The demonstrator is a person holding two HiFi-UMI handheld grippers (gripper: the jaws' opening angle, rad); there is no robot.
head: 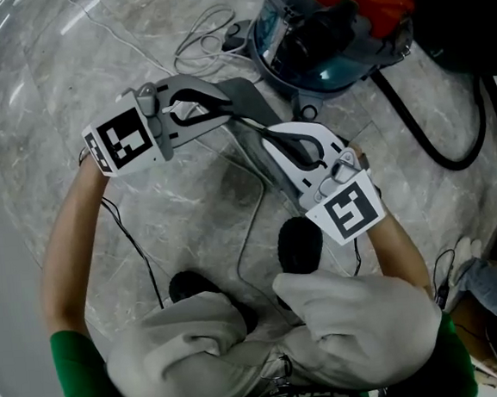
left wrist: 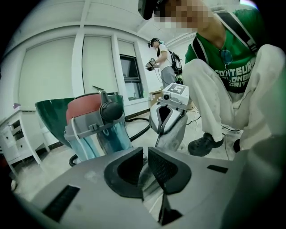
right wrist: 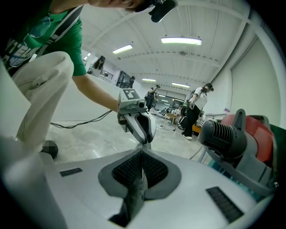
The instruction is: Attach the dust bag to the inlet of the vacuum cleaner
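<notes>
A grey dust bag hangs between my two grippers above the marble floor. My left gripper comes in from the left, its jaws pinched on a thin edge of the bag. From the lower right my right gripper reaches up, shut on a dark grey fold of the bag. The vacuum cleaner, a red lid on a teal-blue drum, stands just beyond the bag. It also shows as the vacuum cleaner and the vacuum cleaner in the gripper views. I cannot make out its inlet.
A black hose loops over the floor to the vacuum's right. White cable lies coiled to its left. My knees and dark shoes are right below the grippers. Other people stand far back in the room.
</notes>
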